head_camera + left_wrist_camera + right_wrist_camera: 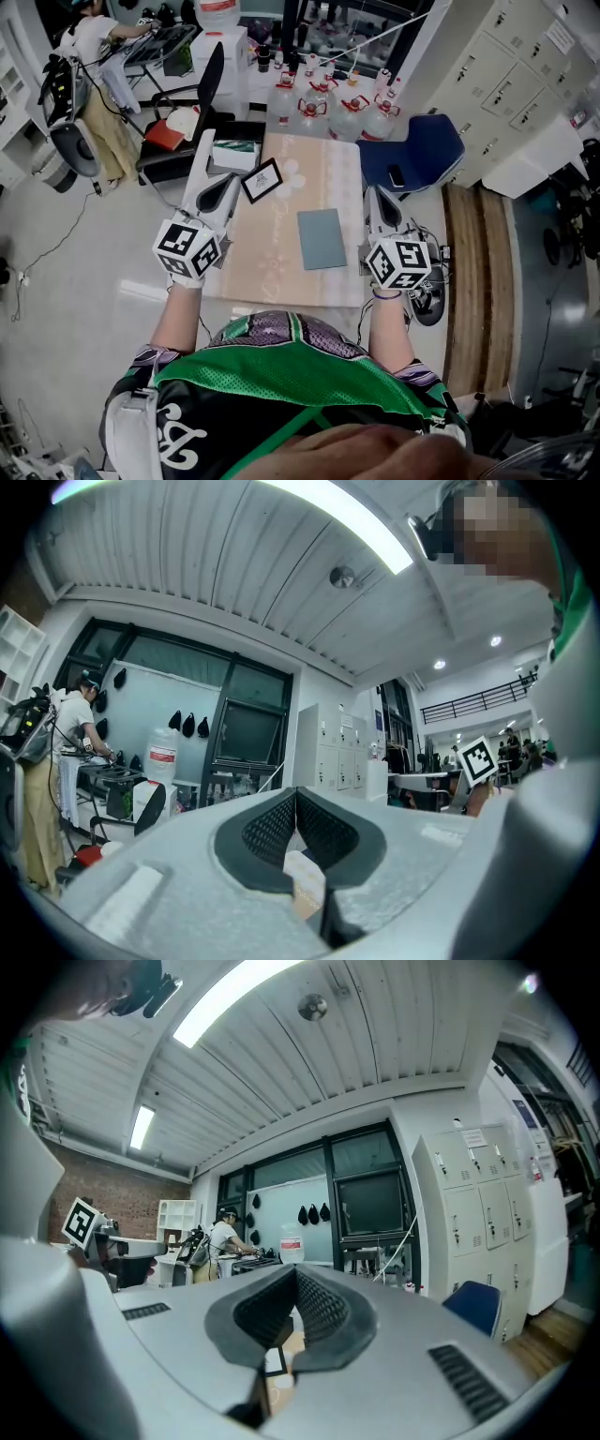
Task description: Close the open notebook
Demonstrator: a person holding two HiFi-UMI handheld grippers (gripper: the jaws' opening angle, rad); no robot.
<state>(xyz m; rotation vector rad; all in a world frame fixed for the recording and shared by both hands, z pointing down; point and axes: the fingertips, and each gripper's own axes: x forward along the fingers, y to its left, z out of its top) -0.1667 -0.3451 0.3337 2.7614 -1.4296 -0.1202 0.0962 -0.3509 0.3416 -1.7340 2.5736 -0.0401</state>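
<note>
Head view shows the grey-blue rectangular notebook [322, 239] lying flat, already closed, on the beige worktop [281, 272], while the left hand-held gripper [296, 803] and the right hand-held gripper [295, 1283] hover with jaws together and empty, so probably only pulling back remains.

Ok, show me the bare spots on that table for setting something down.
Free: the beige tablecloth at far right, beyond the closed grey-blue notebook, and the near-left patch beside the notebook. Crowded: the far-left corner, with the black-framed card.
</note>
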